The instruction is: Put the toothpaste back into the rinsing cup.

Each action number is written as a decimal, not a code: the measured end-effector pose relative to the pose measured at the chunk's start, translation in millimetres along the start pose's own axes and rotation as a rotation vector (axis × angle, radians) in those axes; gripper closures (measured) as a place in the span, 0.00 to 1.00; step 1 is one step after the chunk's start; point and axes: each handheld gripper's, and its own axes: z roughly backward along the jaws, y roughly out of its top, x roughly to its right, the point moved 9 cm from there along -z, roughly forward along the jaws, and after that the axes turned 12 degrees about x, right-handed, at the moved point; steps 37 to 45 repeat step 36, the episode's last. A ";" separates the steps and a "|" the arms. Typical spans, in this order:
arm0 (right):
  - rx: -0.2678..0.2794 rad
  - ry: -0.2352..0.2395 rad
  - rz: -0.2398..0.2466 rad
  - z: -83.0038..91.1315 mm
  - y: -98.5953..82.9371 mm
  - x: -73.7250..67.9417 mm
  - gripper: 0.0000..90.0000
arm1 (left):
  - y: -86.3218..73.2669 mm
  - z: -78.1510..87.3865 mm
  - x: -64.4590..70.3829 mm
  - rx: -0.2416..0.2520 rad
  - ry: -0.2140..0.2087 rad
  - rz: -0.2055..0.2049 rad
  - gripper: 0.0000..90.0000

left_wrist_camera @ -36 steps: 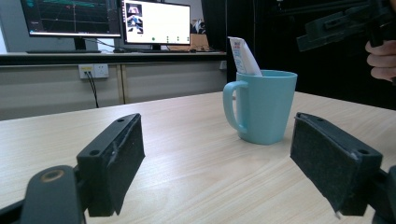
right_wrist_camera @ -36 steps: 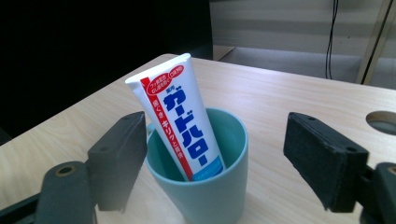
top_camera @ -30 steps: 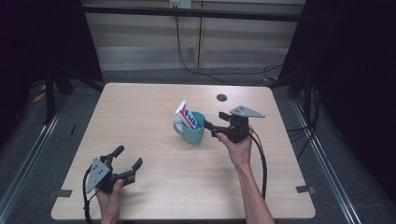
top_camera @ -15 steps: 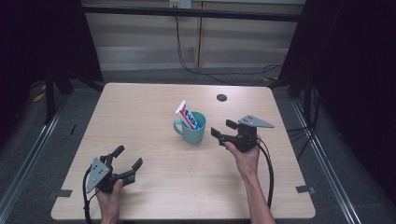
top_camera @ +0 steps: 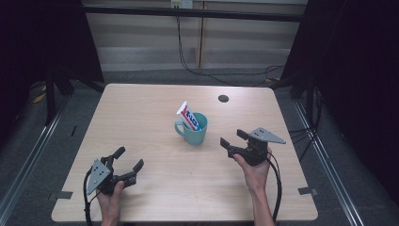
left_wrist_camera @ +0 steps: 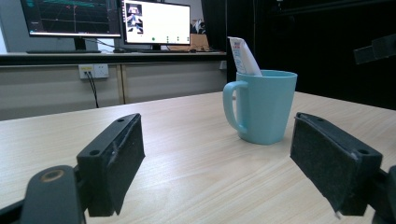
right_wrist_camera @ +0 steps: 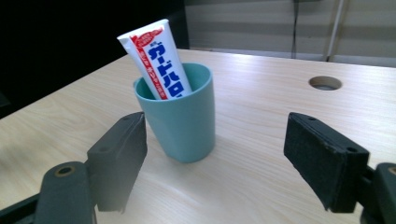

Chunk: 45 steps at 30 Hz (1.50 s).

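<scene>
We hold the left gripper low with its jaws wide apart; our right gripper gapes too, holding nothing.

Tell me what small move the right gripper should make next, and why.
Probably ease the right gripper a little further back toward the table's near edge. Its jaws stand open and empty, clear of the teal mug, and the toothpaste tube already leans inside the mug, so nothing seems left to grasp. The left gripper also rests open near that edge.
</scene>
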 end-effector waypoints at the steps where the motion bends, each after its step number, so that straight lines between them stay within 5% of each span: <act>1: 0.003 0.002 0.000 3.2 -0.8 0.1 0.23 | 0.0 0.0 0.0 0.000 0.000 0.000 0.19; 8: 0.008 -0.030 0.037 12.9 -9.3 -0.3 0.23 | 0.0 0.0 0.1 0.000 -0.001 0.000 0.19; 12: -0.043 -0.041 0.057 15.6 -21.8 1.9 0.24 | 0.0 0.0 0.1 0.000 -0.001 0.000 0.19; 32: -0.094 -0.092 0.013 34.6 -71.9 20.9 0.23 | -0.1 0.1 0.0 -0.001 -0.001 -0.002 0.19; 45: -0.092 -0.092 0.015 33.8 -73.8 20.2 0.23 | 0.0 0.0 0.0 0.000 0.000 0.000 0.19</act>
